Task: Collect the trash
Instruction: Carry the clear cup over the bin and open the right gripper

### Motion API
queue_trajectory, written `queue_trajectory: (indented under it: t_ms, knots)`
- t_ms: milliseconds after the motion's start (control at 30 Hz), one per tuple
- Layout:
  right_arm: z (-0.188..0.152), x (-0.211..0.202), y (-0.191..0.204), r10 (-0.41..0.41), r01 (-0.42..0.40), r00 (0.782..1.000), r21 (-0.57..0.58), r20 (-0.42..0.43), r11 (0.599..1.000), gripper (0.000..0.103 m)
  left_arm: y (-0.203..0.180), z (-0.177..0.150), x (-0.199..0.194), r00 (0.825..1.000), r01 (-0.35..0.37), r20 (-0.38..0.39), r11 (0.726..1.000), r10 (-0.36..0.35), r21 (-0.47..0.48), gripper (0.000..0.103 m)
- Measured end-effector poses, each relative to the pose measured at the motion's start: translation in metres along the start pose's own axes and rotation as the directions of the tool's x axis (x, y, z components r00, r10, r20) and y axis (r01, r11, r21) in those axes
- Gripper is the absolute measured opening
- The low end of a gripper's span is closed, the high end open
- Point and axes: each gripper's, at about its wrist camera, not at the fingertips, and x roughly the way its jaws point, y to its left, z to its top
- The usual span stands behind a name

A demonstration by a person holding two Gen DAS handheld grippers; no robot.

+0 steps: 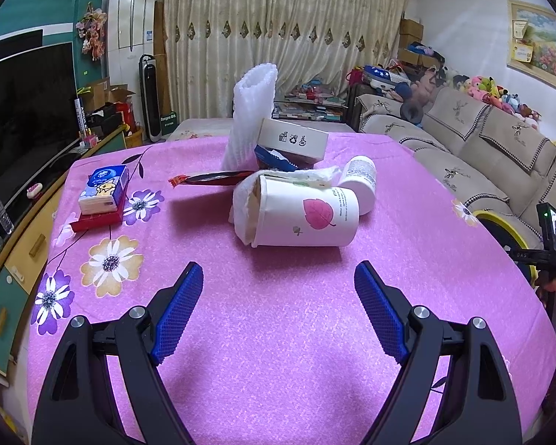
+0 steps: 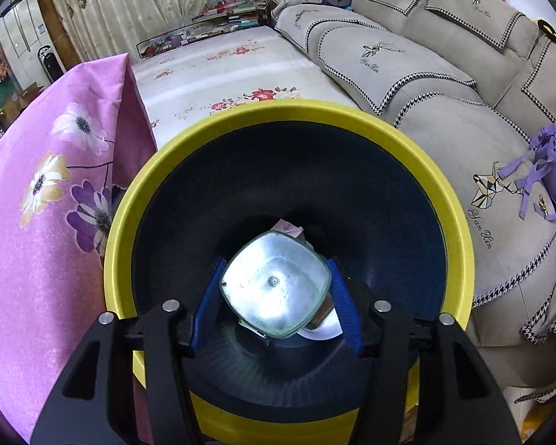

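Beside the pink floral tablecloth (image 2: 37, 244) and sofa (image 2: 444, 118) stands a yellow-rimmed bin (image 2: 296, 109); the right gripper (image 2: 276, 296) holds a clear square-bottomed plastic container (image 2: 274, 283) bottom-up between its blue pads, directly over the bin's dark mouth, apparently positioned for a drop onto scraps already inside. Left gripper (image 1: 278, 307) hovers wide open and empty, aimed at the remaining trash: tipped paper cup (image 1: 304, 215), white jar (image 1: 359, 181), small carton (image 1: 293, 141), foam sleeve (image 1: 250, 111).

Tissue pack (image 1: 103, 191) atop red box (image 1: 100, 218), pink floral cloth (image 1: 278, 315); sofa (image 2: 444, 85) beyond.
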Motion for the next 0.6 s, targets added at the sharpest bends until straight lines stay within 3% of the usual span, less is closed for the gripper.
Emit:
queue_trajectory:
  t_ms: [600]
  knots:
    - [-0.005, -0.047, 0.003, 0.031, -0.03, 0.994, -0.011, 0.107, 0.999, 0.058, -0.006, -0.002, 0.014, 0.998, 0.033, -0.06, 0.999, -0.033, 0.001, 0.087]
